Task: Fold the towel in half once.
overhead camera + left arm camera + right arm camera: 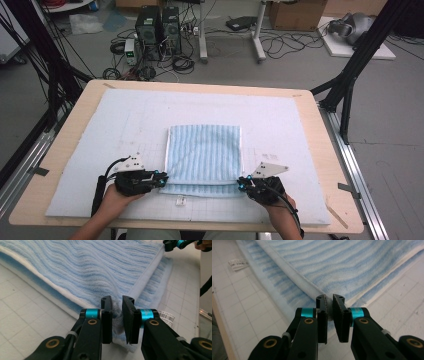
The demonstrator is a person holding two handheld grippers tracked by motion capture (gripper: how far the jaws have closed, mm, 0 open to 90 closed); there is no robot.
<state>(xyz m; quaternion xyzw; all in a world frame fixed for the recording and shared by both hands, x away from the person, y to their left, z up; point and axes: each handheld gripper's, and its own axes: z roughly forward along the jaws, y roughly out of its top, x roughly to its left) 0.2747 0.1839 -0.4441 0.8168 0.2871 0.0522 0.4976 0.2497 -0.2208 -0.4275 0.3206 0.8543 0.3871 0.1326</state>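
Mid-fold on a light-blue ribbed towel (pixel 204 152), lying at the middle of the white gridded mat (pixel 100 130). Upper layer already doubled over, stopping just short of the towel's near edge, a strip of lower layer showing there. Left gripper (pixel 162 176) at the towel's near-left corner, jaws narrowly parted with terry cloth bunched between the pads, pinching lightly or just letting go, hard to tell. Right gripper (pixel 241 182) at the near-right corner, same narrow gap on the white hem. Probably next: release cleanly, or regrip for another fold. Soft looped pile, wavy ribs, flat white border, small label (pixel 180 201) just beyond the towel's near edge.
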